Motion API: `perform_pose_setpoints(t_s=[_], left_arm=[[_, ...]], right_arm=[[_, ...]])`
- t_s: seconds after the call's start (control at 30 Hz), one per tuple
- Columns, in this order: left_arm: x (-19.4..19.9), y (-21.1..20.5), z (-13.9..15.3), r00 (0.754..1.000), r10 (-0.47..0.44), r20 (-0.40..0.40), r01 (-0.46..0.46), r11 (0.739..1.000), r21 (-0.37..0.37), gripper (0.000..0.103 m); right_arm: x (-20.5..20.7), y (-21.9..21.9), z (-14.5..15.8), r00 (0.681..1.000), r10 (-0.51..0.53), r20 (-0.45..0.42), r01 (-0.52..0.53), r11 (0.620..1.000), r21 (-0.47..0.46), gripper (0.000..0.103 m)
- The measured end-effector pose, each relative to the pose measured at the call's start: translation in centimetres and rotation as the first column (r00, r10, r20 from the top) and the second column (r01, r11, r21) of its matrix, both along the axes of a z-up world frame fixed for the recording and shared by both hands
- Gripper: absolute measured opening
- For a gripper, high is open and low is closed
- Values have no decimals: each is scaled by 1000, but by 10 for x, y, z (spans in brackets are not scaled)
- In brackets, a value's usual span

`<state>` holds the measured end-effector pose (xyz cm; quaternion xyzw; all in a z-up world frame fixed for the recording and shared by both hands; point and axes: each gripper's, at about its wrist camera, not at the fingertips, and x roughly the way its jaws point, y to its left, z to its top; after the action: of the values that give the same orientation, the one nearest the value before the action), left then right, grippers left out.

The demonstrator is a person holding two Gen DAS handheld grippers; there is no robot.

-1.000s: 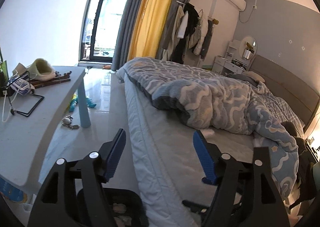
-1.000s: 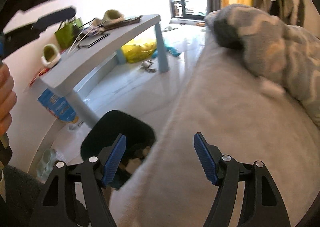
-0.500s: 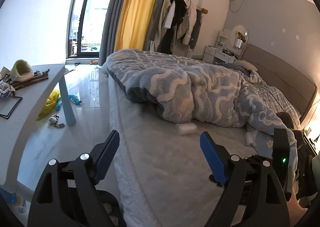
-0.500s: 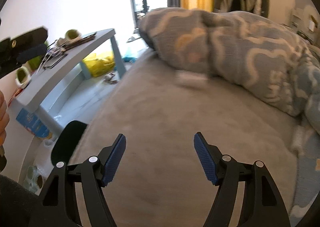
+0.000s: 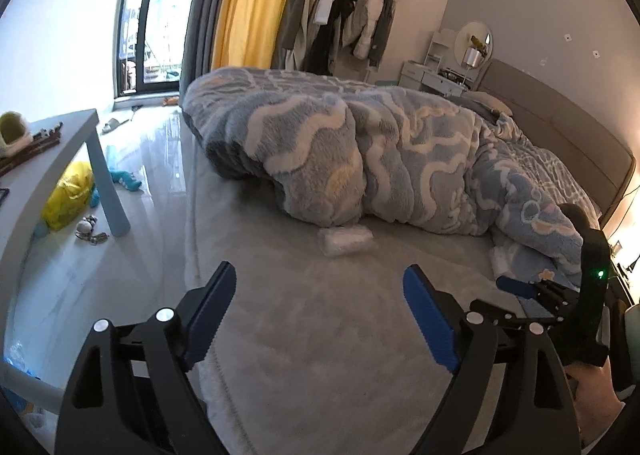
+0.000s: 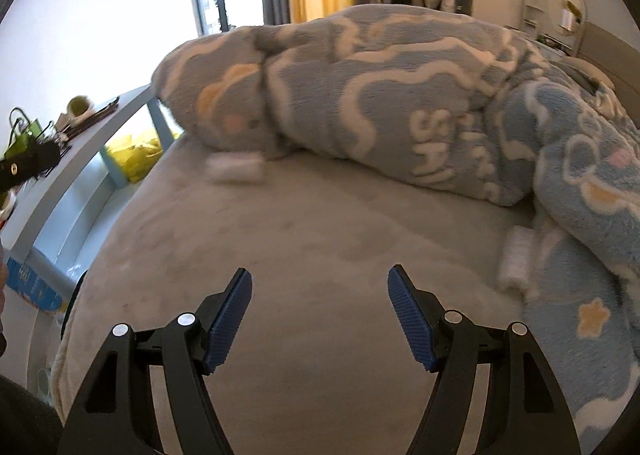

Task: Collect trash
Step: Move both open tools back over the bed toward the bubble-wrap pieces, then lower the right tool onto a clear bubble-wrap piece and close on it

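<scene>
Both jaws stand wide with nothing between them: the left gripper (image 5: 320,315) and the right gripper (image 6: 320,315) hang over the grey bedsheet (image 5: 320,335). A second ago the right one looked down at a black bin beside the bed; now it has swung over the mattress. One white wrapped packet (image 5: 347,241) lies at the fold of the blue blanket (image 5: 380,159), ahead of the left jaws and nearer than before. Another white roll (image 6: 516,257), blurred, lies beside the blanket's edge, right of the right jaws.
</scene>
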<state>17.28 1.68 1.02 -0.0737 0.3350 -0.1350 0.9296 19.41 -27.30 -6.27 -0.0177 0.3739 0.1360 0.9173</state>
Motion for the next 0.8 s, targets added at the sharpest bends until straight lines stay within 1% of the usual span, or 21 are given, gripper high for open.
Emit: perform_pose_setpoints(t_s=[0.1,0.3,0.4,0.5,0.63,0.7,0.8], left_arm=[[9,-12,-6,1000,-12,-8,13,1000,20,89],[26,-31,-16,999,-31,-26,31,999,31,89],[34,-36,-20,999,-32,-32,33,999,36,90],[43,-42,-24,999,-36,-40,37,999,34,90],[51,-47,-31,998,-35,-54,37,999,36,91],[55,-51,-35,998,-17,-54,20,998,58,93],[59,-55,-39,998,-19,-59,22,998,62,94]], right_arm=[[6,-13,-1,1000,-28,8,28,999,-15,71],[23,-48,-5,994,-113,4,114,993,-31,72],[30,-63,-8,985,-169,14,170,981,-90,71],[39,-75,-13,978,-208,7,207,972,-115,71],[49,-87,-21,968,-251,-1,248,955,-165,71],[52,-91,-24,964,-267,5,262,944,-199,71],[58,-100,-31,956,-294,2,286,929,-233,71]])
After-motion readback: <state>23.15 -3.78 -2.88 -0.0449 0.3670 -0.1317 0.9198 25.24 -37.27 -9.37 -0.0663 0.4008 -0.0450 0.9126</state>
